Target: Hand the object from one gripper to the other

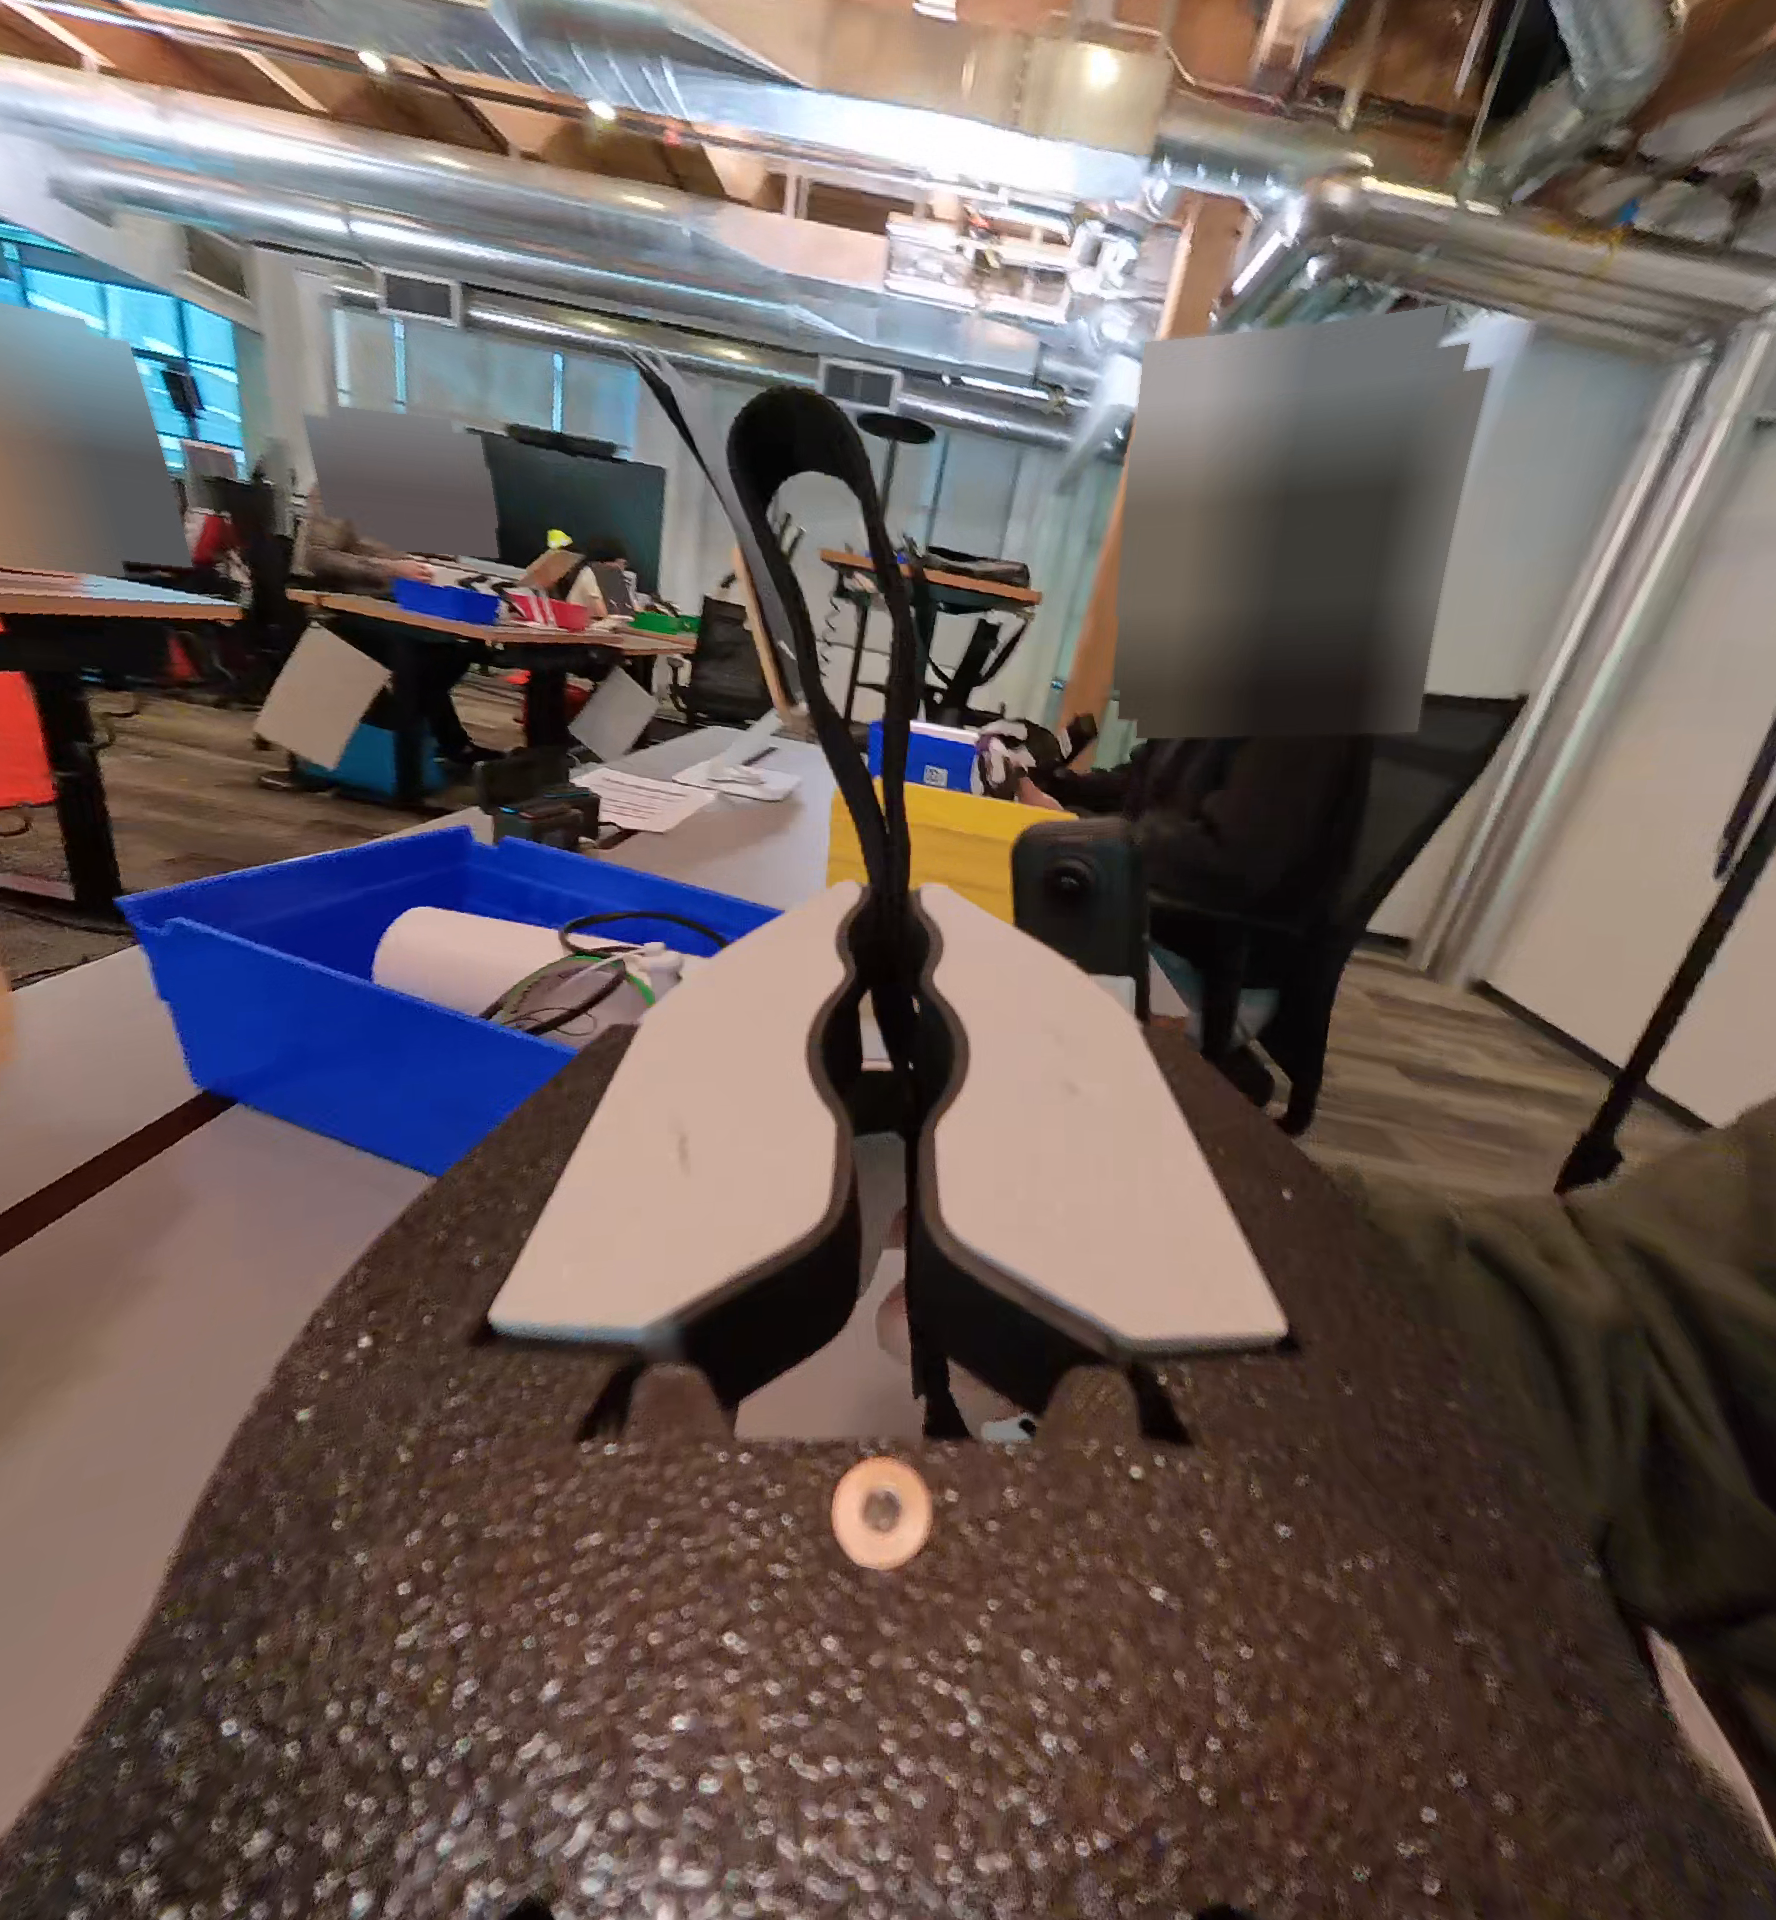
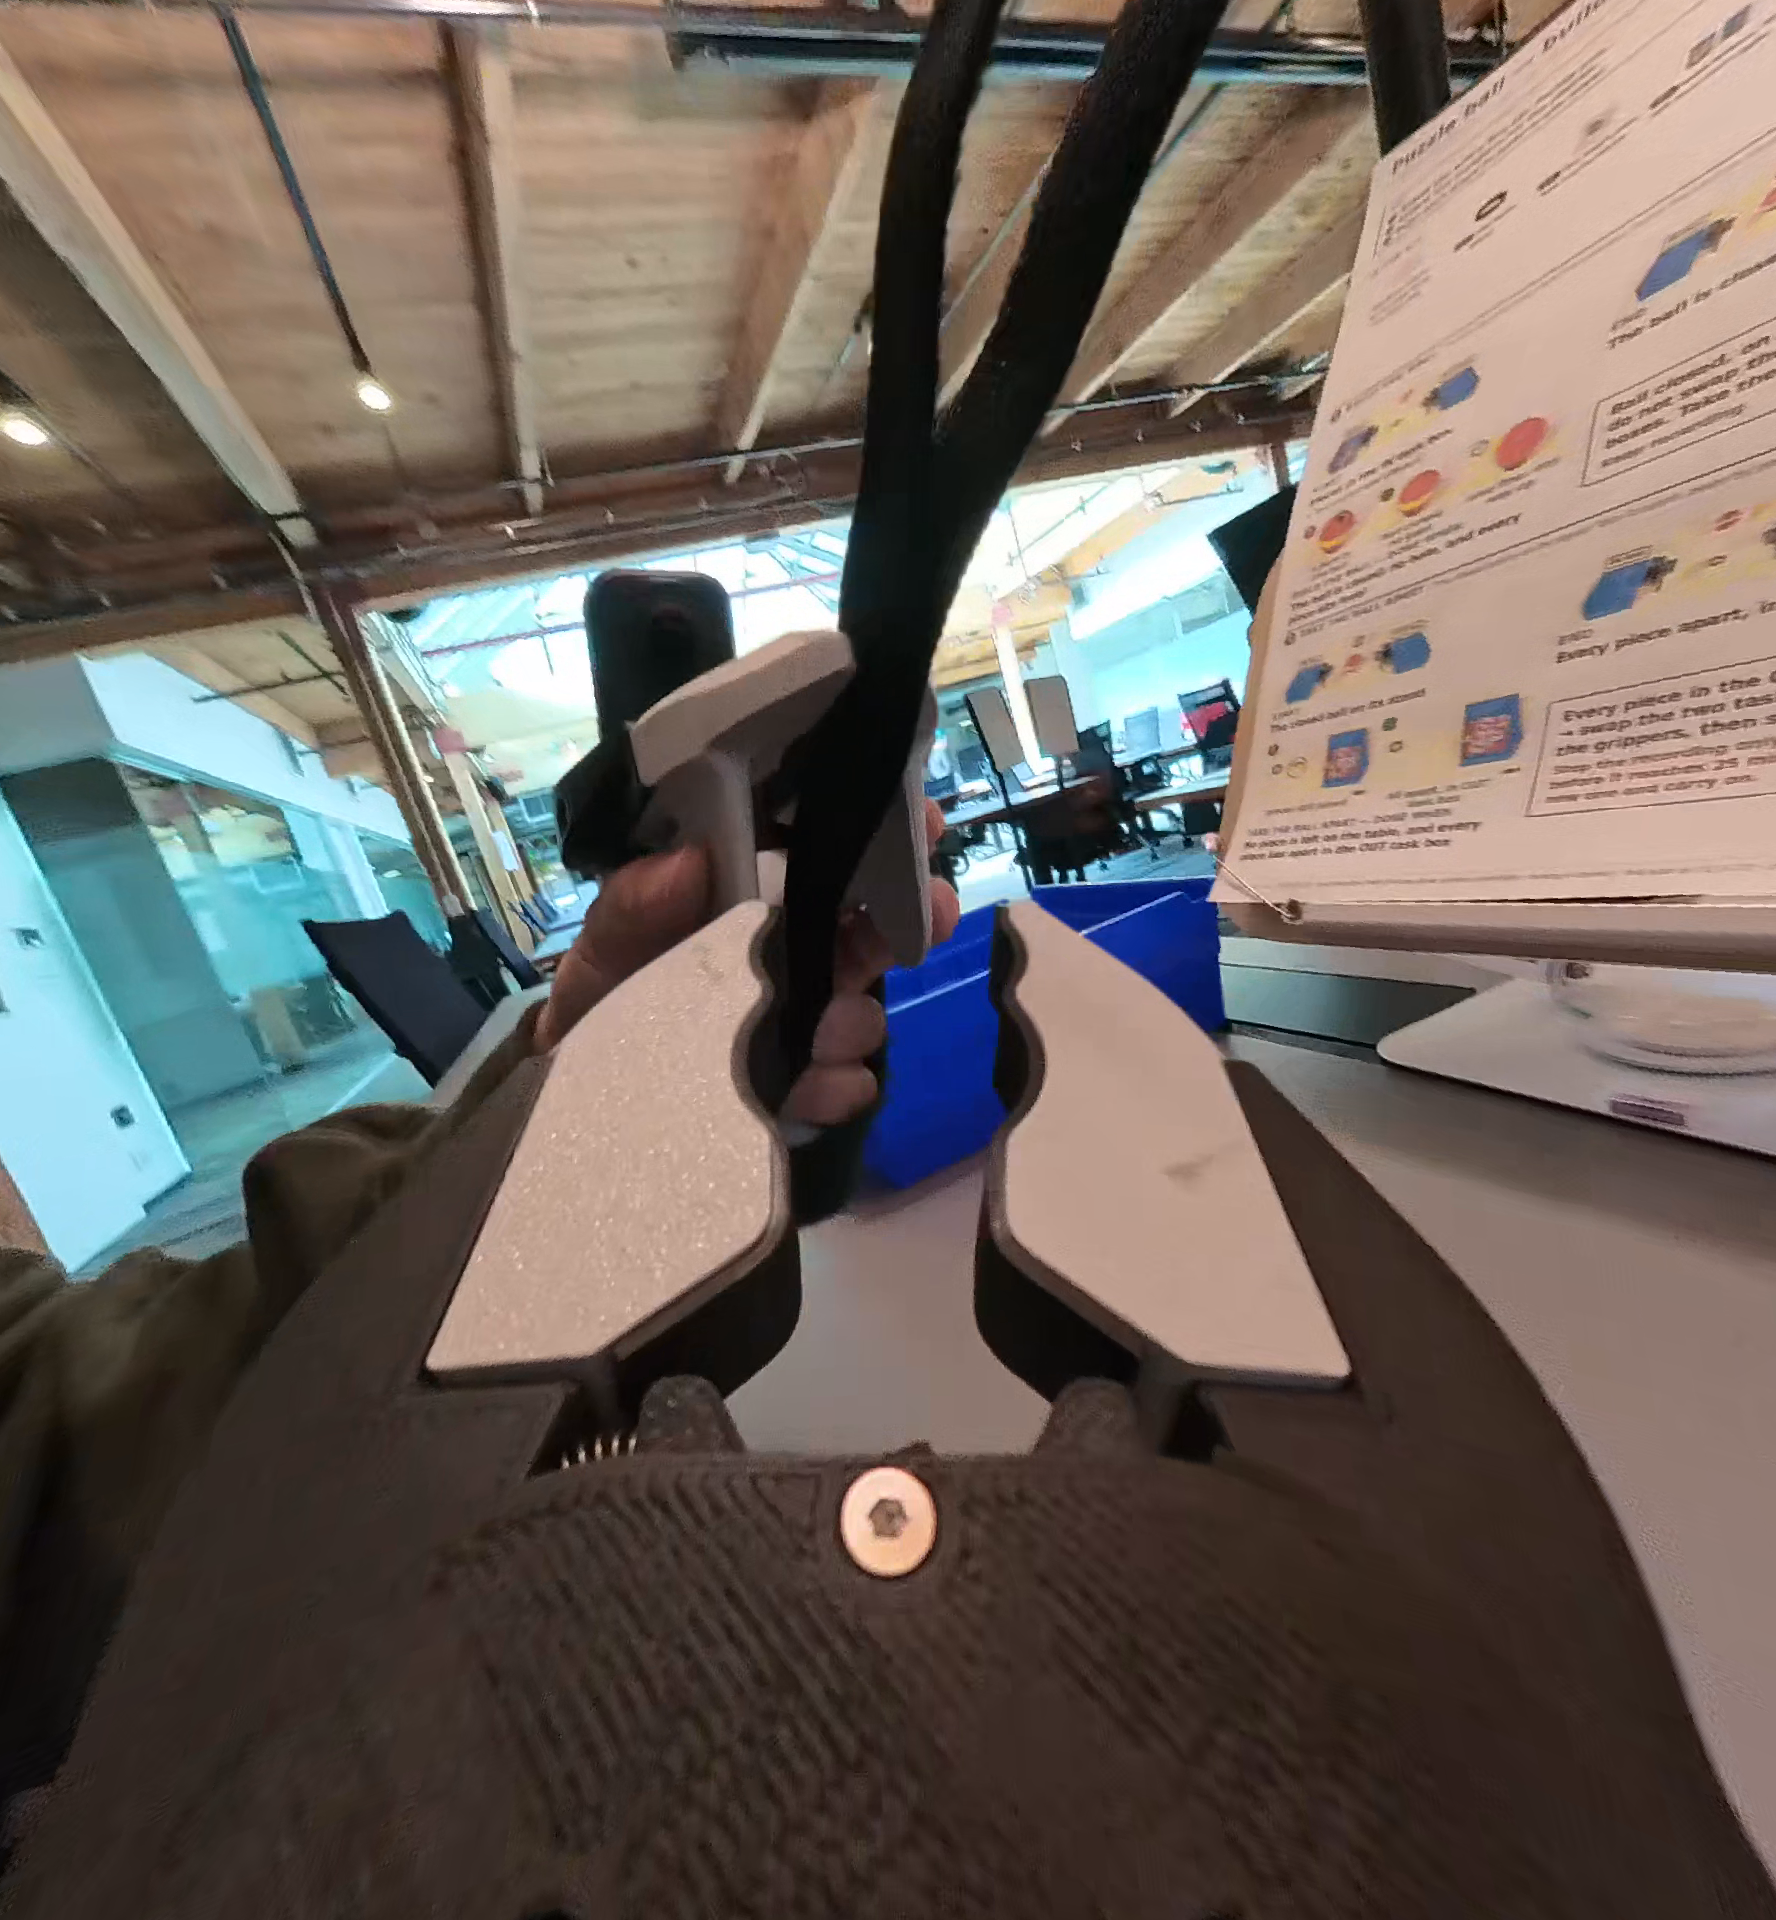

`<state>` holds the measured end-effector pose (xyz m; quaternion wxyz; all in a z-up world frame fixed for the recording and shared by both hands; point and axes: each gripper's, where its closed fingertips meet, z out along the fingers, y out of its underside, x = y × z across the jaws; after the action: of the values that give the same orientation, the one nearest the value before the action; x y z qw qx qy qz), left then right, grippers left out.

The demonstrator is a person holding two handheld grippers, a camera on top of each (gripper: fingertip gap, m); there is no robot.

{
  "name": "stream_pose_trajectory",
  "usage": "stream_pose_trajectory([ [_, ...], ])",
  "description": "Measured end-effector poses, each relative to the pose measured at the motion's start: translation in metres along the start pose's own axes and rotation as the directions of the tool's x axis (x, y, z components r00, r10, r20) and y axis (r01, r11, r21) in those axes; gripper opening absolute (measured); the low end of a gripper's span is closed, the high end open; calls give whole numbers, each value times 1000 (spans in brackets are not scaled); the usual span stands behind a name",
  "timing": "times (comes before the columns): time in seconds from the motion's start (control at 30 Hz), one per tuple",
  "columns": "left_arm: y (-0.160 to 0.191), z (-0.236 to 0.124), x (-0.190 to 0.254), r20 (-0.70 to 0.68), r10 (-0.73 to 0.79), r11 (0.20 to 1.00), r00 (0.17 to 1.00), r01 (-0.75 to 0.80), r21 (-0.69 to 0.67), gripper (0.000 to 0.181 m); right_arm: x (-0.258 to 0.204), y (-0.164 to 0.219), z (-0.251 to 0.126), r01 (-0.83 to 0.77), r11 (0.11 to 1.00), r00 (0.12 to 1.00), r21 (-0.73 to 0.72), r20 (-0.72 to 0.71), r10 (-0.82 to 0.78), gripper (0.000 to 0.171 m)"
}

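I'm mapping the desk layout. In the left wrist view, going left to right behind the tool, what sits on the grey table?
Blue plastic bin holding a white roll and coiled cables → looped black strap pinched upright in the left tool → yellow plastic bin → black camera.

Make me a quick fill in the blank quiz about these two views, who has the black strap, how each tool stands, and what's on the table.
1. The left tool is shut on the black ____.
2. The right tool stands ____, gripping nothing.
3. On the table sits a bin coloured ____.
4. Above the left tool the strap bends into a ____.

Missing words: strap; open; blue; loop
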<state>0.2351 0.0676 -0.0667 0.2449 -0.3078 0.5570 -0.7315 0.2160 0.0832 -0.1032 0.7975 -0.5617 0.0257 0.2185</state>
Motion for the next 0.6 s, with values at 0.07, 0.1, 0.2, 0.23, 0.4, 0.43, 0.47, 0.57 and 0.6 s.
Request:
stream_pose_trajectory([
  [0.07,8,3,6,-35,32,999,999,-33,-39,4,-3,-6,-2,-7,999,1000,47,30,5,24],
  [0.1,10,4,8,-46,38,998,998,-40,-51,5,-6,-10,-4,1,998,999,68,48,-4,15],
  [0.2,11,4,10,-64,22,998,998,-26,-59,4,-7,-10,-5,51,998,997,42,56,-54,6],
  [0.23,11,4,10,-65,22,998,998,-25,-56,4,-7,-9,-5,72,997,996,36,54,-74,6],
  [0.4,19,-1,4,-44,52,991,998,-57,-124,5,2,-2,-7,221,972,975,-84,-14,-223,4],
  [0.43,23,-4,1,-28,75,984,997,-79,-162,5,7,2,-8,268,953,961,-140,-39,-276,4],
  [0.47,28,-6,-2,-15,104,973,994,-105,-205,6,13,6,-10,323,924,938,-205,-63,-342,3],
  [0.57,40,-16,-12,32,196,929,980,-175,-327,26,29,15,-17,480,787,827,-389,-98,-553,3],
  [0.6,42,-18,-16,55,217,916,975,-183,-357,39,34,18,-20,522,731,782,-440,-95,-616,3],
])
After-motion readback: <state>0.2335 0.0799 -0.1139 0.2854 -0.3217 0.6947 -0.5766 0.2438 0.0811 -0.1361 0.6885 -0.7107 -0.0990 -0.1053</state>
